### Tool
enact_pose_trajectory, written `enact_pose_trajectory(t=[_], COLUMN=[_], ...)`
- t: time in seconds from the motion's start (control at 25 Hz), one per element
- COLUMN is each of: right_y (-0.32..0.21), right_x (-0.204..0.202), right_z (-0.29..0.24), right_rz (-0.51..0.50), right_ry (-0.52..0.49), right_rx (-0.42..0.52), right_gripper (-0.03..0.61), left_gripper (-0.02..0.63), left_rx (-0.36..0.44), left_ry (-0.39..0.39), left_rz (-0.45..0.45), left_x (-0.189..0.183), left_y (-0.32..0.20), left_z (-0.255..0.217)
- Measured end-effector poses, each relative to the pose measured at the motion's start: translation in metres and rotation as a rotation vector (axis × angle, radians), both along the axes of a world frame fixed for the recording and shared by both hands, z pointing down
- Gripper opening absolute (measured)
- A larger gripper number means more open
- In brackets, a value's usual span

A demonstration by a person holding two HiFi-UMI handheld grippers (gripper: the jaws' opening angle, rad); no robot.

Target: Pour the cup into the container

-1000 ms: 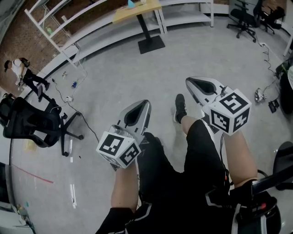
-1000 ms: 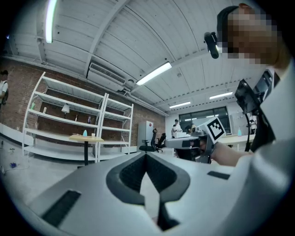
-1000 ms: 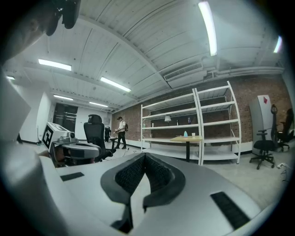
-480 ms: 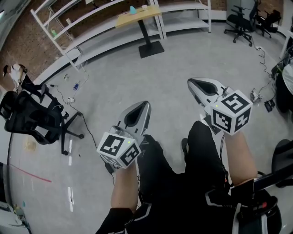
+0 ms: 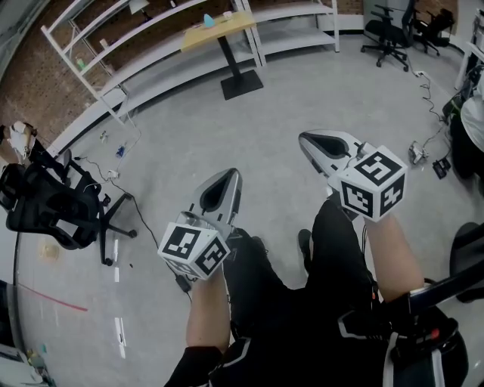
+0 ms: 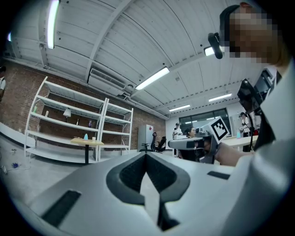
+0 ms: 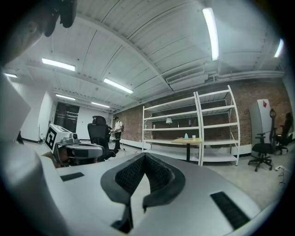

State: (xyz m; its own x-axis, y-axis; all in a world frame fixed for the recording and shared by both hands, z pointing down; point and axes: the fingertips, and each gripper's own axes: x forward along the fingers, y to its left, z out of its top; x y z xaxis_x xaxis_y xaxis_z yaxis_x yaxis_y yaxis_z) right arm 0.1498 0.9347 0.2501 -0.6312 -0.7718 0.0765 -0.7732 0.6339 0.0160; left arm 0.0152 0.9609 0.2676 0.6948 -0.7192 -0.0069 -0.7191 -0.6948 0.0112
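Far across the floor, at the far edge of the bench [image 5: 198, 32] — cup [image 5: 227, 13] beside a pale-blue item [image 5: 209, 20], untouched. Closed tight and empty: left gripper [image 5: 229, 175], right gripper [image 5: 302, 137]. Judged stage: approach; next needed — walking over, opening one gripper.

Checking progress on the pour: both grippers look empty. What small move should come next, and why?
Probably a step toward the wooden table by the shelves. The left gripper and right gripper are both shut and empty, and the only small cup-like items stand on that table, across the floor and out of reach.
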Motion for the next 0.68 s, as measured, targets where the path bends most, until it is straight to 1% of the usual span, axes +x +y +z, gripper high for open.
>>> enact_pose_trajectory(t=[0.36,0.68], right_y=[-0.015,-0.020], right_x=[-0.002,-0.003], right_z=[0.009,0.012], right_rz=[-0.004,-0.020], right_ry=[0.011,0.012], right_rx=[-0.021,-0.027], right_gripper=[0.000,0.000], left_gripper=[-0.008,-0.009], left_rx=[-0.021,-0.038], left_ry=[0.018,0.008], left_rz=[-0.030,-0.021], left_x=[-0.006,0.001], left_y=[-0.017,-0.024], left_z=[0.009,0.012])
